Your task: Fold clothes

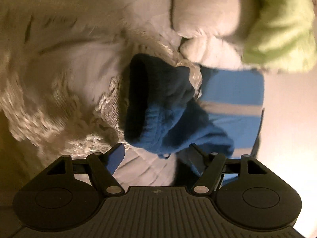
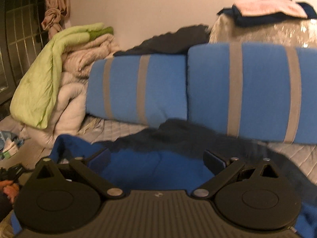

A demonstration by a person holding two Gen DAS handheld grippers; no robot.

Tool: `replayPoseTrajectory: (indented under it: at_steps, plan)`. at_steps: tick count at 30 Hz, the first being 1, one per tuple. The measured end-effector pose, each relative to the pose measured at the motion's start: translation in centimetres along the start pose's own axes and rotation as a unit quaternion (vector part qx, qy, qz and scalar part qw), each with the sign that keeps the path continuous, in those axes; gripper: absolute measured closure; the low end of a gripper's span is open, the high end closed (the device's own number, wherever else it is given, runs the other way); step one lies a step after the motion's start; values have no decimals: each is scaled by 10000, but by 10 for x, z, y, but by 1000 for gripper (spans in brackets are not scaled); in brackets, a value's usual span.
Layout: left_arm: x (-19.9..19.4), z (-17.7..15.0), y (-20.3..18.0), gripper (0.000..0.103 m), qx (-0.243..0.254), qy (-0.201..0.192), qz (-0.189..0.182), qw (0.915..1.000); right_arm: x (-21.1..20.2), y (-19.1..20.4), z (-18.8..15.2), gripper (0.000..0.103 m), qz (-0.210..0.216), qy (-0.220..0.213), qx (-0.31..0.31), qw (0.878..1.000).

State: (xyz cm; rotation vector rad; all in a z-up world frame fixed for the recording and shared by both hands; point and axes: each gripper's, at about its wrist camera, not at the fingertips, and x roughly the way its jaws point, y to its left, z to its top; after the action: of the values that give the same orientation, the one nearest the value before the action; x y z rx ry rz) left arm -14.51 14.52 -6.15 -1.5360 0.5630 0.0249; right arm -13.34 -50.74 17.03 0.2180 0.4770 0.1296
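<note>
Blue fabric lay closest to the right claw (image 2: 156,158), filling the space between its two fingers (image 2: 215,161). This was the blue garment (image 2: 154,170), spread on the quilted bed (image 2: 291,154) with a darker part of it further ahead. The right claw stood wide, its fingers on either side of the cloth, and I could not see them pressing on it. It pointed a little downward, toward two blue cushions with grey stripes (image 2: 237,91) that leaned against the wall. On the left of them was a pile of bedding with a green cover (image 2: 37,87). At the lower left edge a hand (image 2: 10,190) was partly visible.

In the left wrist view, much blurred, the left claw (image 1: 156,154) was also wide, with nothing gripped. A bunched piece of the blue garment (image 1: 170,119) hung just beyond its fingers (image 1: 116,156), near the right one; whether it touched I could not tell. The claw pointed slightly down at a whitish, textured blanket (image 1: 59,107) and the striped cushion (image 1: 233,91).
</note>
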Motion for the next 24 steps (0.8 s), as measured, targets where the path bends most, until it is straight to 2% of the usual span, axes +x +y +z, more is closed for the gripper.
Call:
replayPoseTrajectory:
  at_steps: [2,4,8,9,11,13,15,19,24]
  plan:
    - [5,-5,11,34,-379,-98,-274,9989,3,1,-9,0,36,72,43,10000]
    - [11,-11,23,43,-758,-190,-533,9955,6,1,-14,0,64,144,111,9998]
    - [21,-23,43,53,-1417,-412,-966,9843,9,1,-18,0,49,200,162,9997]
    - [21,-25,46,59,-1539,-505,-1087,9808,9,1,-19,0,46,200,167,9996]
    - [20,-28,51,62,-1760,-686,-1338,9728,8,3,-19,0,64,186,173,9997]
    - [19,-28,50,77,-1893,-826,-1599,9653,8,4,-19,0,86,181,157,9997]
    - [13,-25,39,86,-1702,-841,-1483,9706,8,5,-21,0,75,191,115,9997]
    - [-2,-9,-1,88,-1053,-697,-708,9895,10,7,-24,0,48,235,69,9997]
    - [-30,18,-48,90,-356,-676,-8,9971,10,4,-27,0,21,240,153,9996]
